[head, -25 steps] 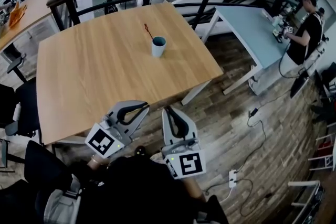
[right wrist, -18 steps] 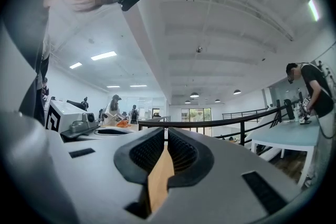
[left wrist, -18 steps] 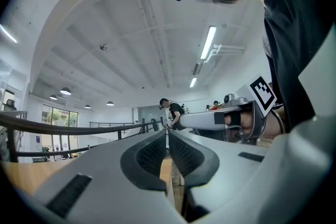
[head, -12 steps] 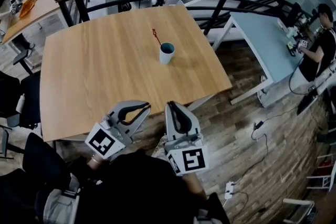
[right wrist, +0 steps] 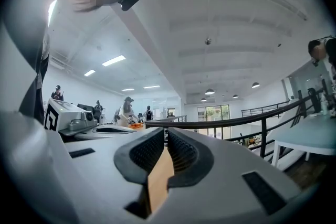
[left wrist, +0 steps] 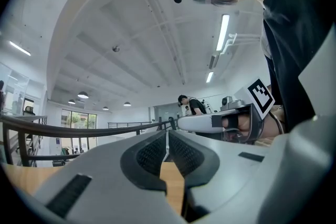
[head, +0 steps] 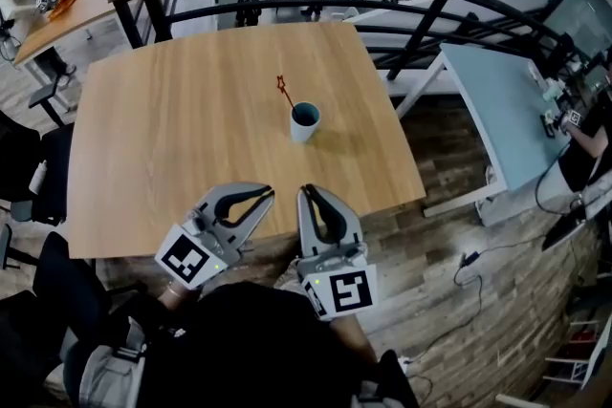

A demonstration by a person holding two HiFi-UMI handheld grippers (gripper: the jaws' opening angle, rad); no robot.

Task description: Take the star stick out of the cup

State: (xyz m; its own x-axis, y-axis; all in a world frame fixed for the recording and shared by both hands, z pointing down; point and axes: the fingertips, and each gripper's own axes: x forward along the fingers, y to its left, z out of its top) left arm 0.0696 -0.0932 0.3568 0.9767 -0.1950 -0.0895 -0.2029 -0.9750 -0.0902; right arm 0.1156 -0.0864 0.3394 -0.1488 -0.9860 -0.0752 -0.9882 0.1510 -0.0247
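Two claws: your left gripper [head: 267, 194] and right gripper [head: 305, 192], jaws together, empty, at table [head: 163, 158] edge;
Cup [head: 305, 122]: upright, well ahead of you;
Star stick [head: 284, 91]: leaning in cup.

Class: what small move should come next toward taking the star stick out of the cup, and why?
Probably reach the right gripper forward and open it: its jaws are together at the near edge of the table, while the star stick leans from the cup beyond.

Light wood table [head: 172, 139], blue cup [head: 304, 122] standing upright near its middle-right, w/ nothing else.
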